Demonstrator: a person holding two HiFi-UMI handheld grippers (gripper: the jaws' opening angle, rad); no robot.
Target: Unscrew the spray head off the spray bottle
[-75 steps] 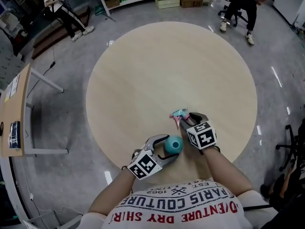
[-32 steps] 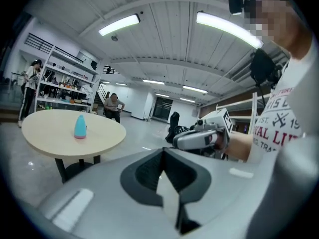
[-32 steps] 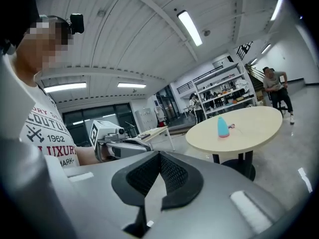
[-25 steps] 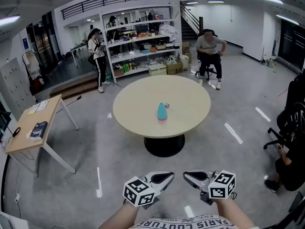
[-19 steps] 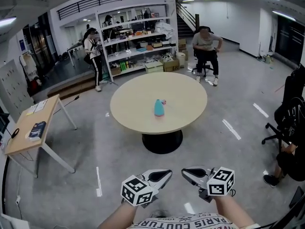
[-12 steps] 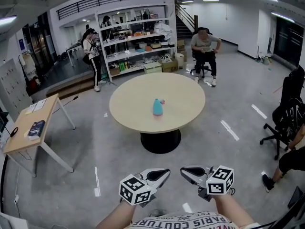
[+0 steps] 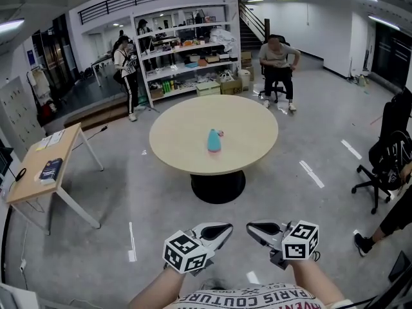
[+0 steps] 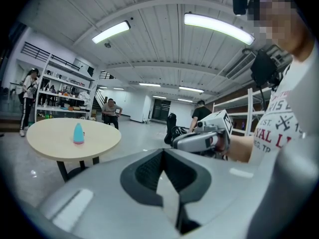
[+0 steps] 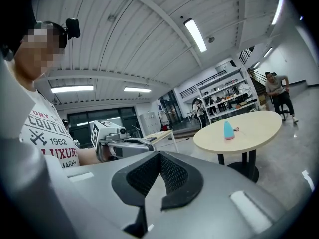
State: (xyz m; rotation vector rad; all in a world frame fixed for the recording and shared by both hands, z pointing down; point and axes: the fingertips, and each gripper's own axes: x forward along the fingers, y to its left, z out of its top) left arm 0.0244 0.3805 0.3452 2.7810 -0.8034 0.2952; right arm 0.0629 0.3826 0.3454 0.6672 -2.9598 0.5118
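The teal spray bottle stands headless near the middle of the round table, a few steps ahead of me. A small pink spray head lies on the tabletop just right of the bottle. My left gripper and right gripper hover side by side at the bottom of the head view, over the floor, both shut and holding nothing. The left gripper view shows the bottle far off past the shut left gripper. The right gripper view shows the bottle beyond the shut right gripper.
A wooden desk stands left of the table, and an office chair is at the right. Behind the table are stocked shelves, a standing person and a seated person. Grey floor lies between me and the table.
Three seconds ago both grippers were at the table on the bottle and spray head. Now they are far back, empty. Over the last second the view has only drifted slightly.
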